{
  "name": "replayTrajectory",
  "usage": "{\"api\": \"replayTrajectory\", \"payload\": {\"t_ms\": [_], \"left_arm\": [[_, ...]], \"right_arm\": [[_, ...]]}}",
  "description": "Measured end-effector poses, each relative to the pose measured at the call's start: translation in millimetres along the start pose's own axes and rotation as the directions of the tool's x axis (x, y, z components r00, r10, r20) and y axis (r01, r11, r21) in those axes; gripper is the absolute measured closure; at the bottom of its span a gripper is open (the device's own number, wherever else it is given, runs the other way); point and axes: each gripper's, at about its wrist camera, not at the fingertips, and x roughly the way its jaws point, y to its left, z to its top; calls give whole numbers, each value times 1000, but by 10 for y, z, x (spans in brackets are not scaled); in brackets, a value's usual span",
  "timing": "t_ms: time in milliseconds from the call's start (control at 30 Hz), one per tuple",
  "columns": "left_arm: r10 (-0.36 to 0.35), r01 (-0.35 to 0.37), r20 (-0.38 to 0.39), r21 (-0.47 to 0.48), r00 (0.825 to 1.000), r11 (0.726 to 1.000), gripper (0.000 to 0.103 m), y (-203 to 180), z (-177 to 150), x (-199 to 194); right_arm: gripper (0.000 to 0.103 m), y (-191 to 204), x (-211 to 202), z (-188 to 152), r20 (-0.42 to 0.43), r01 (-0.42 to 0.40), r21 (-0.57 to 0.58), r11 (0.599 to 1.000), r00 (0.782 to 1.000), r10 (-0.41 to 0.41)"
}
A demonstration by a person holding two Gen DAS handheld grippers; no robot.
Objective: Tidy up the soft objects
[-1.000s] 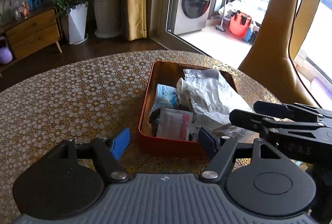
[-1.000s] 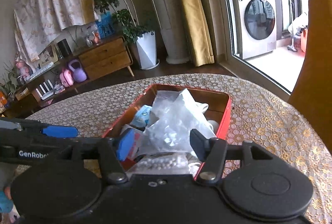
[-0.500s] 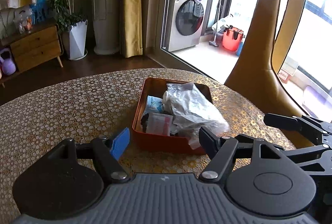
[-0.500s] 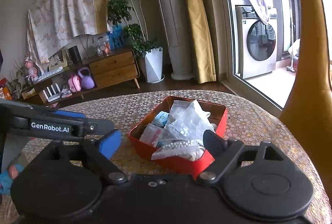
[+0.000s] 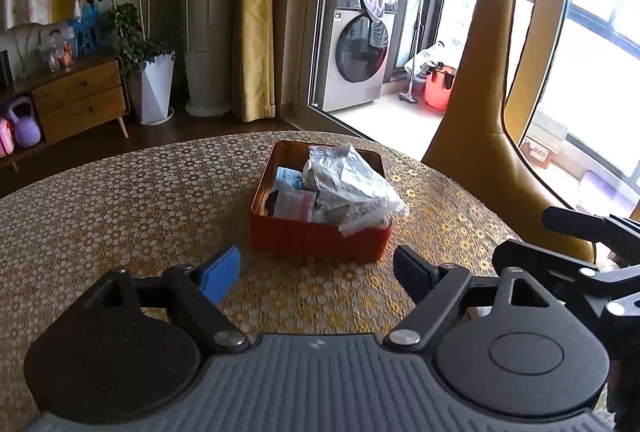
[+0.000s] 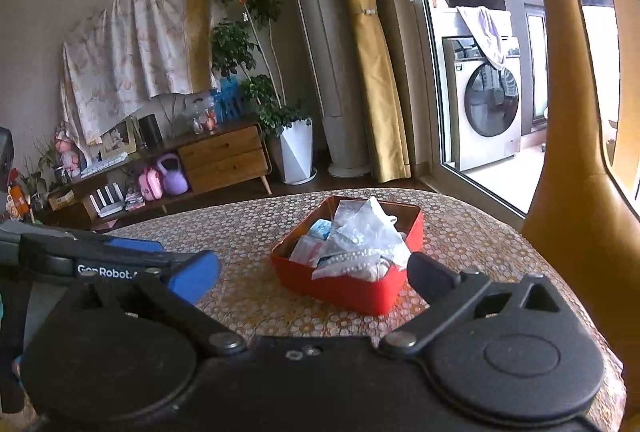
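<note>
on the round patterned table (image 5: 120, 199) sits the red tin (image 5: 320, 238), heaped with clear plastic bags (image 5: 348, 183) and small sachets (image 5: 294, 203), one bag drooping over its near rim. the left gripper (image 5: 318, 270) and right gripper (image 6: 314, 270) hang short of the tin with nothing between their fingers, jaws spread wide and just been opening. a mustard chair (image 5: 480, 103) stands past the table's right edge.

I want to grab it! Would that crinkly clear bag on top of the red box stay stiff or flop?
Probably flop: the clear bag looks thin and crumpled, and sags over the red box rim. It probably feels light and might slip between fingers.
</note>
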Motion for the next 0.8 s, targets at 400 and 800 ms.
{"api": "replayTrajectory", "payload": {"t_ms": [400,800], "left_arm": [[15,-16,30,43,999,999,13,-38,-412,-499],[40,-45,92,51,995,998,1,-59,-710,-872]], "right_arm": [[0,277,-442,-376,75,8,9,1000,997,-9],[0,432,-765,-596,130,39,45,998,990,-45]]}}
